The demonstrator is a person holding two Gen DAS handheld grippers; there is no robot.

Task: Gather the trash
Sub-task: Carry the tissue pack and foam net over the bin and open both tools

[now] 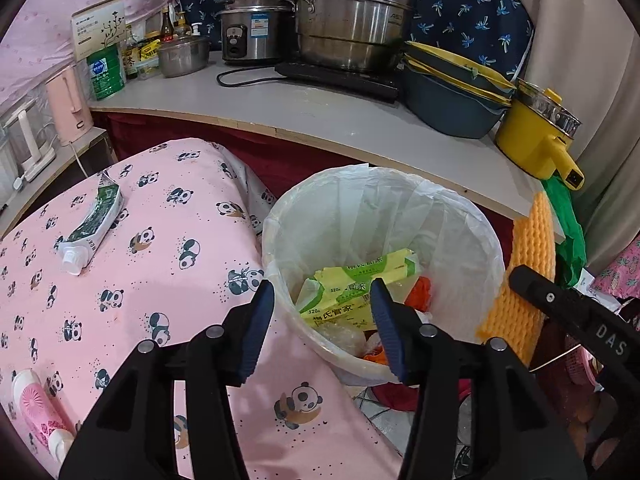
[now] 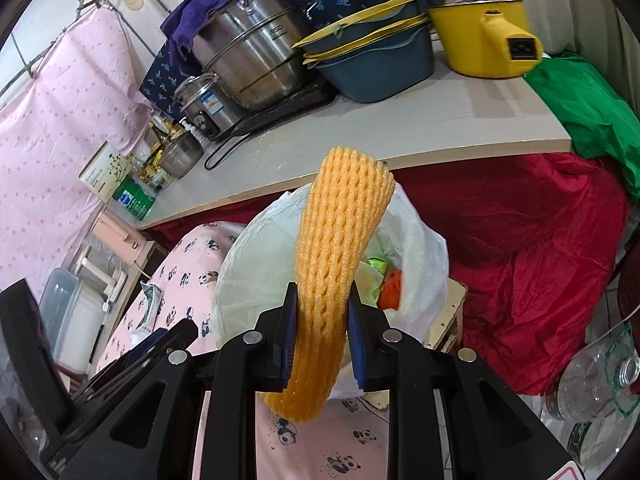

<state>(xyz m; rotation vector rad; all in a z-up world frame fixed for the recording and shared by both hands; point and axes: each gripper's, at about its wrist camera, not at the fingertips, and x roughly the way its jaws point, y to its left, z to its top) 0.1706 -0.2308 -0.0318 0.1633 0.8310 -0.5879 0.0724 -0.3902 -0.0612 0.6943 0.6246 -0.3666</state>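
Pink cotton cloth printed with small pandas (image 1: 132, 280) covers the padded surface nearest you, on your left side. Your left gripper (image 1: 322, 326) hangs over the near rim of a white bin lined with a thin clear plastic bag (image 1: 472, 240), its blue-padded jaws apart with nothing between them. Inside the bin lie yellow-green printed wrappers (image 1: 352, 292) and an orange scrap (image 1: 420, 290); what sits beneath them is hard to make out. Your right gripper (image 2: 322, 330) is clamped on a long orange foam fruit net (image 2: 340, 248), which stands up between the pads and curls over the bin's bag; its lower end droops below the jaws.

On the panda cloth, well left of the bin, lies a squeezed green and white toothpaste tube with a white cap (image 1: 94, 226). A pink and white bottle (image 1: 36, 408) lies at the near left corner, partly cut off by the picture's edge.

Behind the bin, dark red fabric (image 2: 520, 248) drapes below a pale grey counter with a raw wooden edge (image 1: 280, 108). On it stand a tall stainless steel steamer pot (image 1: 352, 28), a small steel rice cooker (image 1: 256, 28), stacked blue and yellow basins (image 1: 452, 92), a yellow electric pot (image 1: 532, 132), a green tin (image 1: 105, 74) and bottles too small to read. Green plastic (image 2: 592, 112) bunches at the counter's right end. Navy patterned cloth and pink dotted sheets hang at the back.
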